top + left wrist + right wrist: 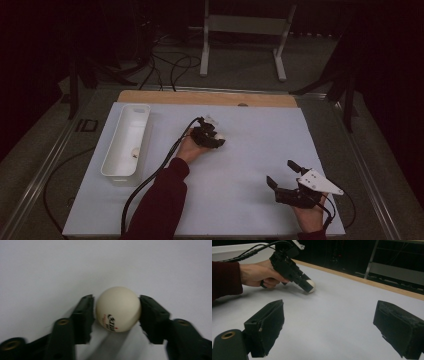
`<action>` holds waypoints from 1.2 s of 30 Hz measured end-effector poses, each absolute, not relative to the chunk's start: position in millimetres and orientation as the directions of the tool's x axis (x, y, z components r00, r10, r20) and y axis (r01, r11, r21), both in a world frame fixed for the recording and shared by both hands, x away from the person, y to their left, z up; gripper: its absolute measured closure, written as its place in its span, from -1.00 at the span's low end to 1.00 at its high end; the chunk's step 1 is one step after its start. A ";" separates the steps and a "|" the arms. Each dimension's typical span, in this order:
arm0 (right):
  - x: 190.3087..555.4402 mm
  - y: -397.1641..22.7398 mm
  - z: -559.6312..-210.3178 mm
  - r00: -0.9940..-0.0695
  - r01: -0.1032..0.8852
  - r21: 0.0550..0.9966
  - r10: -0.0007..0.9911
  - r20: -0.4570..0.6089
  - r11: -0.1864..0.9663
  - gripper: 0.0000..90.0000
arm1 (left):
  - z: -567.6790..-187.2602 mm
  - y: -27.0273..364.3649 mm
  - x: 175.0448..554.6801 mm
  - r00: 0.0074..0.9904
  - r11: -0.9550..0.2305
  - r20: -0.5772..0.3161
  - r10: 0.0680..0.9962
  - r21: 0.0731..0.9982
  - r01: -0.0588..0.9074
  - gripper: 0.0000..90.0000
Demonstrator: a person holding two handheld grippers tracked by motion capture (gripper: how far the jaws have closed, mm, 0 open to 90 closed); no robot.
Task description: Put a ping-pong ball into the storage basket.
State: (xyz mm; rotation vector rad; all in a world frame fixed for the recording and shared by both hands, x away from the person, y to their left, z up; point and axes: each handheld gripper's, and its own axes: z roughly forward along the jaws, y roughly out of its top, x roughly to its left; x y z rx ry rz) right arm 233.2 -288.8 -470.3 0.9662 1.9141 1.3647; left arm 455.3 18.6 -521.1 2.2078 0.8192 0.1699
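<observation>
- Ball point(118, 308) is the thing in work, yet the largest thing is the table point(250, 150), whose pale sheet gives a flat bare surface where the ball can be taken without obstacles.
- White tray point(126, 140) lies along the left side of the table, well apart from the ball; it has a small item inside, too small to tell, and it is probably the place for collecting.
- Right hand-held gripper point(281, 176) rests near the front right corner, its jaws wide apart with nothing between them, likely kept there to stay out of the way.
- Left hand-held gripper point(212, 137) is near the middle of the table, tilted down to the surface so that the jaws come around the ball at its widest part.
- Cream ball with a small printed mark sits between these two jaws; the pads touch it on both sides, so the grip is closed on it. The ball appears to rest on the table, not yet lifted.
</observation>
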 end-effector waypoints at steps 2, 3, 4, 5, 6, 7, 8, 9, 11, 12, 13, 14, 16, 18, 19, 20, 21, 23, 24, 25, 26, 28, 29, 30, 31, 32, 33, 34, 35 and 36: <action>233.1 -288.9 -470.2 -0.561 0.219 0.953 0.826 -0.053 0.211 -0.79 | -520.5 18.1 454.7 0.785 -0.506 -0.128 0.606 0.700 0.504 0.13; 233.1 -288.8 -470.1 -0.561 0.219 0.953 0.826 -0.053 0.210 -0.79 | -520.2 18.2 454.5 0.785 -0.506 -0.127 0.606 0.700 0.504 0.14; 233.1 -288.7 -470.1 -0.561 0.217 0.953 0.826 -0.055 0.210 -0.79 | -519.9 18.5 454.6 0.785 -0.507 -0.126 0.606 0.700 0.504 0.14; 233.0 -288.7 -470.1 -0.561 0.217 0.953 0.826 -0.055 0.211 -0.79 | -519.6 18.8 454.6 0.784 -0.505 -0.128 0.607 0.700 0.505 0.14; 233.1 -288.7 -470.1 -0.561 0.218 0.953 0.826 -0.055 0.211 -0.79 | -519.2 18.9 454.5 0.784 -0.503 -0.129 0.607 0.701 0.505 0.14; 233.2 -288.6 -470.1 -0.561 0.218 0.953 0.826 -0.054 0.210 -0.79 | -518.8 19.0 454.5 0.784 -0.502 -0.129 0.607 0.703 0.504 0.14; 233.2 -288.6 -470.1 -0.561 0.218 0.953 0.826 -0.055 0.211 -0.79 | -518.4 19.0 454.2 0.784 -0.499 -0.132 0.606 0.705 0.504 0.14; 233.1 -288.5 -470.1 -0.561 0.218 0.953 0.826 -0.055 0.212 -0.79 | -517.8 19.2 454.0 0.787 -0.502 -0.131 0.603 0.704 0.502 0.14; 233.1 -288.4 -470.1 -0.561 0.218 0.953 0.826 -0.054 0.211 -0.79 | -516.8 18.9 453.1 0.786 -0.497 -0.136 0.603 0.707 0.503 0.14; 233.1 -288.4 -470.1 -0.561 0.218 0.953 0.826 -0.055 0.211 -0.79 | -516.3 18.9 452.8 0.788 -0.496 -0.136 0.601 0.709 0.501 0.14; 233.0 -288.3 -470.1 -0.561 0.218 0.953 0.826 -0.055 0.211 -0.79 | -515.6 18.8 452.4 0.788 -0.495 -0.133 0.601 0.712 0.498 0.14; 233.0 -288.2 -470.2 -0.561 0.218 0.953 0.826 -0.054 0.211 -0.79 | -514.5 19.0 452.2 0.791 -0.498 -0.132 0.598 0.712 0.496 0.14; 233.0 -288.1 -470.2 -0.561 0.219 0.953 0.826 -0.054 0.211 -0.79 | -512.6 19.2 451.6 0.792 -0.495 -0.132 0.597 0.716 0.492 0.14; 233.1 -288.1 -470.2 -0.561 0.219 0.953 0.826 -0.054 0.211 -0.79 | -512.6 19.2 451.6 0.792 -0.495 -0.132 0.597 0.716 0.492 0.14; 233.1 -287.8 -470.3 -0.563 0.220 0.952 0.825 -0.052 0.211 -0.79 | -509.8 19.6 451.1 0.789 -0.486 -0.134 0.600 0.723 0.492 0.14; 233.0 -287.5 -470.3 -0.563 0.221 0.952 0.825 -0.051 0.210 -0.79 | -508.7 20.0 451.0 0.791 -0.487 -0.131 0.598 0.724 0.488 0.14; 233.0 -287.5 -470.3 -0.563 0.220 0.952 0.825 -0.052 0.211 -0.79 | -507.6 20.3 450.8 0.791 -0.487 -0.130 0.597 0.726 0.487 0.14; 233.0 -287.6 -470.3 -0.563 0.221 0.953 0.825 -0.051 0.210 -0.79 | -506.2 20.7 450.5 0.791 -0.487 -0.130 0.598 0.725 0.487 0.14; 233.1 -287.6 -470.4 -0.563 0.220 0.952 0.825 -0.052 0.211 -0.79 | -503.7 20.8 449.4 0.791 -0.478 -0.134 0.597 0.733 0.484 0.14; 233.1 -287.4 -470.5 -0.563 0.222 0.952 0.825 -0.052 0.211 -0.79 | -502.2 20.8 448.9 0.792 -0.478 -0.130 0.597 0.735 0.481 0.14; 233.1 -287.3 -470.6 -0.565 0.221 0.952 0.824 -0.052 0.212 -0.79 | -502.2 20.8 448.9 0.792 -0.478 -0.130 0.597 0.735 0.481 0.14; 233.0 -286.9 -470.7 -0.565 0.223 0.952 0.823 -0.051 0.211 -0.79 | -499.3 21.4 448.3 0.794 -0.476 -0.127 0.594 0.740 0.475 0.14; 233.0 -286.9 -470.7 -0.565 0.223 0.952 0.823 -0.051 0.211 -0.79 | -497.8 21.6 448.0 0.795 -0.474 -0.126 0.594 0.744 0.472 0.14; 233.0 -286.9 -470.7 -0.565 0.223 0.952 0.823 -0.051 0.211 -0.79 | -497.8 21.6 448.0 0.795 -0.474 -0.126 0.594 0.744 0.472 0.14; 233.2 -287.0 -470.8 -0.565 0.222 0.951 0.823 -0.053 0.214 -0.79 | -493.7 22.9 447.2 0.797 -0.469 -0.122 0.592 0.752 0.463 0.14; 233.2 -286.9 -470.8 -0.566 0.223 0.952 0.823 -0.051 0.212 -0.79 | -492.3 23.2 446.9 0.798 -0.469 -0.120 0.590 0.754 0.460 0.14; 233.1 -286.9 -470.8 -0.565 0.223 0.952 0.823 -0.050 0.211 -0.79 | -490.9 23.5 446.4 0.798 -0.468 -0.119 0.590 0.755 0.459 0.14; 233.2 -287.0 -470.8 -0.565 0.222 0.952 0.823 -0.050 0.211 -0.79 | -490.0 23.7 446.1 0.797 -0.465 -0.120 0.592 0.757 0.459 0.14; 233.2 -287.0 -470.8 -0.565 0.222 0.952 0.823 -0.050 0.211 -0.79 | -490.0 23.7 446.1 0.797 -0.465 -0.120 0.592 0.757 0.459 0.14; 233.2 -286.9 -470.8 -0.565 0.223 0.952 0.823 -0.050 0.211 -0.79 | -487.2 25.0 445.9 0.799 -0.466 -0.115 0.590 0.759 0.454 0.14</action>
